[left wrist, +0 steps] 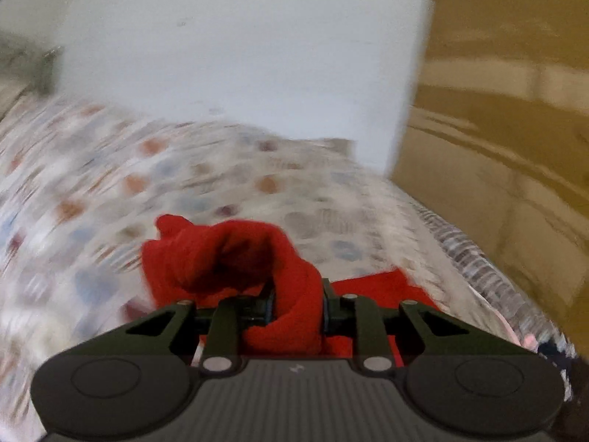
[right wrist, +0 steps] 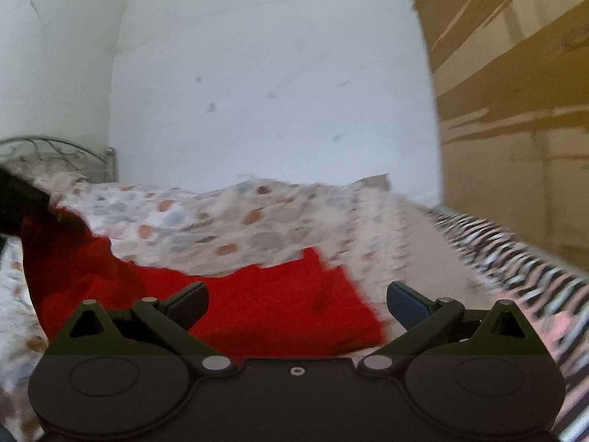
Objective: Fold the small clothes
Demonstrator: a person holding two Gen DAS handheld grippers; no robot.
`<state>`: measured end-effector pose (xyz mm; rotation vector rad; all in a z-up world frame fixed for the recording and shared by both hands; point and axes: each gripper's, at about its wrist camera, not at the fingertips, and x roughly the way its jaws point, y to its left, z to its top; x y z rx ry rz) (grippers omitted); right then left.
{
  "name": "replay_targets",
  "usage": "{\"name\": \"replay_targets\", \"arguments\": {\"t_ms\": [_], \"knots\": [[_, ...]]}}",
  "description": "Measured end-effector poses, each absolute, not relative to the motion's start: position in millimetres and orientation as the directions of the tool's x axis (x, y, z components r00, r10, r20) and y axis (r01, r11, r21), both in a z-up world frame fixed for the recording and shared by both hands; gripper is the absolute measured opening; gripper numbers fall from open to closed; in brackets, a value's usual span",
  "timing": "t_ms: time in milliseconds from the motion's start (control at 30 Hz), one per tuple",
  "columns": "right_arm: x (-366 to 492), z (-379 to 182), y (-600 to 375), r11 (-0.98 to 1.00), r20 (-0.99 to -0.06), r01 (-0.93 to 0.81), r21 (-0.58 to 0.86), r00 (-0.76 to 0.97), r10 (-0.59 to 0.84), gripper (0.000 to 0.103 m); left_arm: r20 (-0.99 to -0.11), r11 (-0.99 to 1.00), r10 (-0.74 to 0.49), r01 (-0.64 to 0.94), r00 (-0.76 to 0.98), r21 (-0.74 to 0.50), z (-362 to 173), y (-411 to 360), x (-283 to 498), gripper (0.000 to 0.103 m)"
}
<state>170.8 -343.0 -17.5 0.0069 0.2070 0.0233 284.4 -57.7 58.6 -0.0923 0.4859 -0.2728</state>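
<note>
A small red garment [right wrist: 279,305] lies on the patterned bedspread [right wrist: 228,213]. In the left wrist view my left gripper [left wrist: 297,304] is shut on a bunched end of the red garment [left wrist: 228,254] and holds it raised above the bed. In the right wrist view my right gripper [right wrist: 297,300] is open and empty, its fingers just above the flat part of the garment. The left gripper [right wrist: 22,199] shows at the far left of that view, lifting the garment's left end.
A white wall [right wrist: 272,73] stands behind the bed. A brown wooden wardrobe [right wrist: 515,110] stands at the right, close to the bed's striped edge [right wrist: 515,258]. A metal headboard [right wrist: 55,151] is at the far left.
</note>
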Motion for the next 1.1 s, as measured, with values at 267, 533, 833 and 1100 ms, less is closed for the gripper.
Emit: {"name": "replay_targets", "arguments": {"t_ms": [267, 533, 833, 1100], "knots": [[140, -27, -408, 0.972, -0.26, 0.236, -0.02, 0.937, -0.233, 0.103, -0.597, 0.771, -0.516, 0.636, 0.614, -0.012, 38, -175, 280, 0.022], [119, -44, -427, 0.945, -0.328, 0.313, -0.095, 0.886, -0.327, 0.103, -0.56, 0.725, -0.627, 0.669, 0.541, -0.165, 20, -168, 264, 0.07], [128, -26, -412, 0.953, -0.3, 0.285, -0.099, 0.905, -0.302, 0.103, -0.391, 0.748, -0.637, 0.656, 0.665, -0.102, 43, -134, 218, 0.102], [165, -1, -393, 0.991, -0.359, 0.093, -0.098, 0.925, -0.122, 0.103, -0.395, 0.858, -0.499, 0.502, 0.771, -0.104, 33, -72, 224, 0.102]]}}
